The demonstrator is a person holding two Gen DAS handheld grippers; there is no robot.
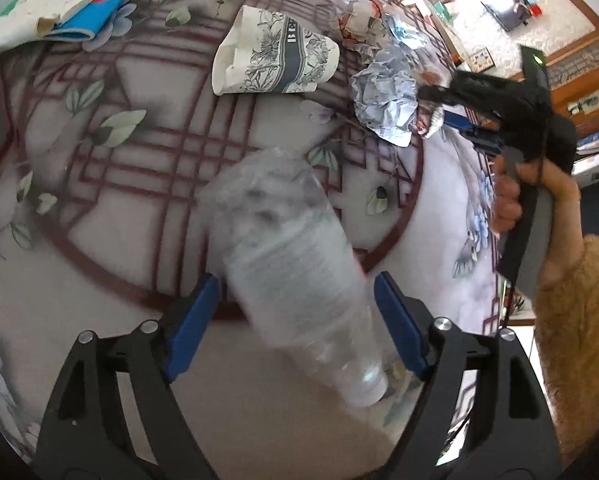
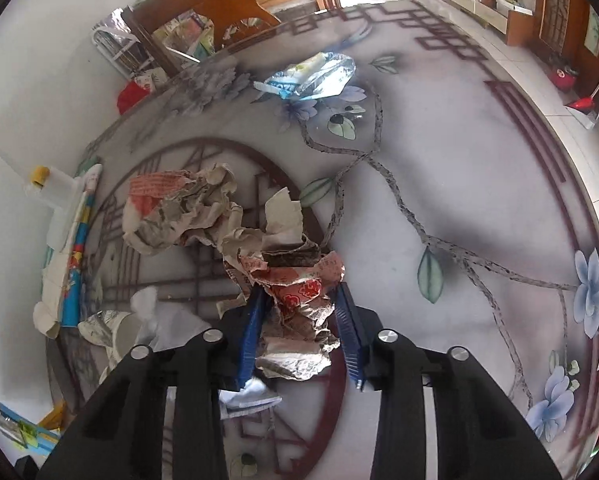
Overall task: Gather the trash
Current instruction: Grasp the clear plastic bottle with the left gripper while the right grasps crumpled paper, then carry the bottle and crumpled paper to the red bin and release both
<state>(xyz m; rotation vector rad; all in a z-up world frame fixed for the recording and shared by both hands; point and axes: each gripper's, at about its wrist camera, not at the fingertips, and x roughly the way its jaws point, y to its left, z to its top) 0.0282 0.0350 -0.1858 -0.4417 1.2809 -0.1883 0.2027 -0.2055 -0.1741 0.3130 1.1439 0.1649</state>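
Note:
A clear crushed plastic bottle (image 1: 299, 264) lies between the blue pads of my left gripper (image 1: 299, 300), blurred by motion; the jaws stand wide and do not touch it. A paper cup (image 1: 275, 56) lies on its side farther back. My right gripper (image 2: 299, 304) is shut on a crumpled red-and-white paper wrapper (image 2: 299, 300). It also shows in the left wrist view (image 1: 439, 112), next to crumpled foil (image 1: 387, 96). More crumpled paper (image 2: 179, 212) lies to its left.
The glass table (image 2: 479, 184) has a floral print. A blue-and-white plastic wrapper (image 2: 311, 78) lies at the back. Books and papers (image 1: 59, 4) sit at the table's far left edge. Wooden furniture stands beyond the table.

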